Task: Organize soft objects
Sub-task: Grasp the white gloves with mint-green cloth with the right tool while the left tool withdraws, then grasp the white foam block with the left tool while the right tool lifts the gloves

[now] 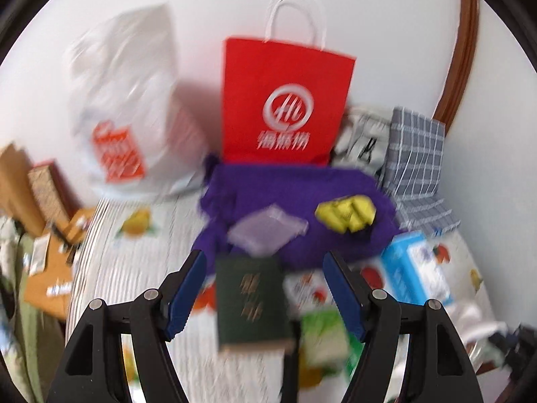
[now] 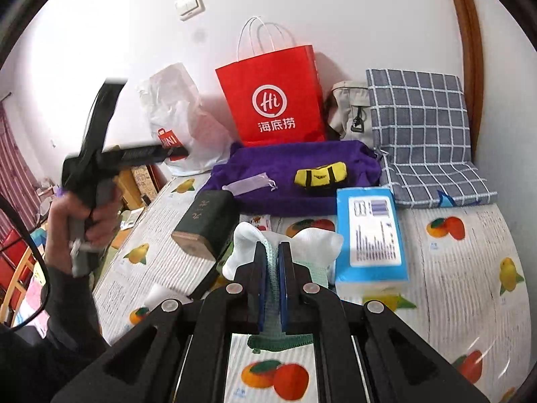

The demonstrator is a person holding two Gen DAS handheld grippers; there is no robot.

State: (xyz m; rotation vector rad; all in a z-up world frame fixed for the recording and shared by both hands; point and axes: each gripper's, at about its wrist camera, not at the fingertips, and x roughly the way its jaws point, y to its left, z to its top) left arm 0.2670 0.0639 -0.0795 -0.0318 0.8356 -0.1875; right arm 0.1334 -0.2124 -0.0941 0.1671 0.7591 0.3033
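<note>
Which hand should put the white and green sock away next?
The right one. The right gripper is already shut on the sock. The left gripper is open and holds nothing, so it would first have to take the sock over.

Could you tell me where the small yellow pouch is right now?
The yellow pouch lies on the purple cloth, centre of the right wrist view, before the red bag.

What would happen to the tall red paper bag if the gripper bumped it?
The tall red paper bag with white handles would probably tip: it stands upright and narrow. It likely slides easily too, as thin paper looks light. Its contents are hidden.
</note>
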